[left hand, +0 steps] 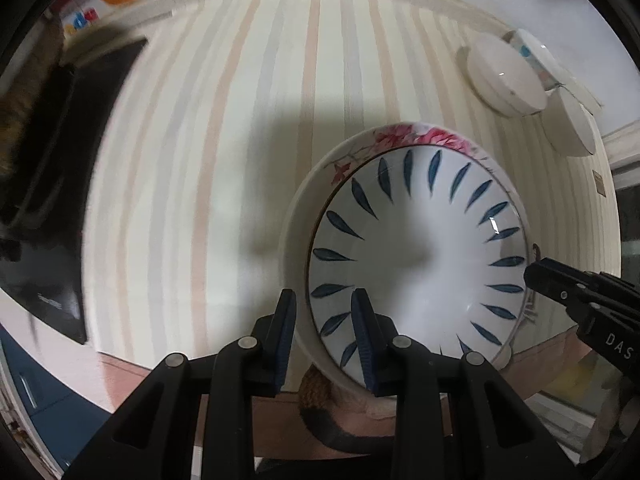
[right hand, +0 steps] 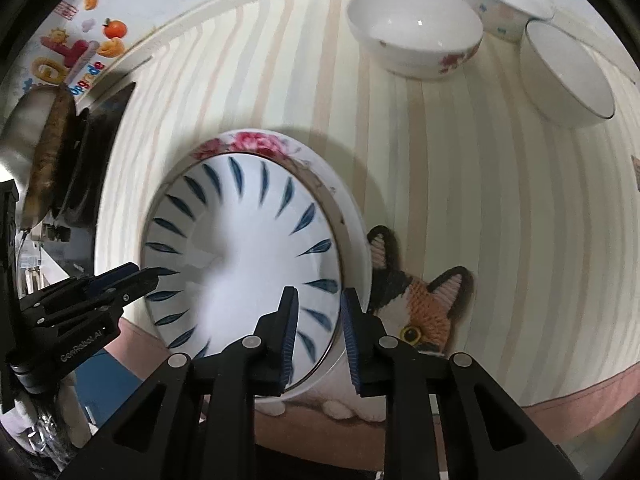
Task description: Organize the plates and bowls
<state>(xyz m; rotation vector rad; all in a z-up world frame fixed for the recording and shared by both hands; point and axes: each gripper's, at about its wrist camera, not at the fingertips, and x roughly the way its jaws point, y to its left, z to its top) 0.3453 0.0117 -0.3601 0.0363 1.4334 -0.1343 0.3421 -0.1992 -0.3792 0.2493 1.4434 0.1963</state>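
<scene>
Gripping from both sides: left gripper (left hand: 324,340) clamped over the near rim of the stacked plates, one blue-padded finger outside the wall, the other inside; right gripper (right hand: 319,340) clamped likewise over the opposite rim, one finger on the leaf pattern, the other outside the floral wall.

Counting two nested pieces in the stack: blue-leaf plate (left hand: 416,252) sitting inside floral plate (left hand: 316,184), pink blossoms showing along the far rim. Stack tilted in both views, positioned over the near edge of the striped tablecloth (left hand: 240,120); contact with the cloth impossible to judge.

Counting three bowls at the far right of the cloth, well apart from the stack: white bowl with red flowers (right hand: 416,32), dotted bowl (right hand: 504,0) just behind it, plain white bowl (right hand: 568,76) beside both, leaning on its side.

One cat-shaped mat (right hand: 416,300) lying just beside the stack, partly hidden under it, seen from the right wrist. One dark tray (right hand: 92,148) at the far left edge of the cloth. One fruit sticker sheet (right hand: 76,52) on the wall behind.
</scene>
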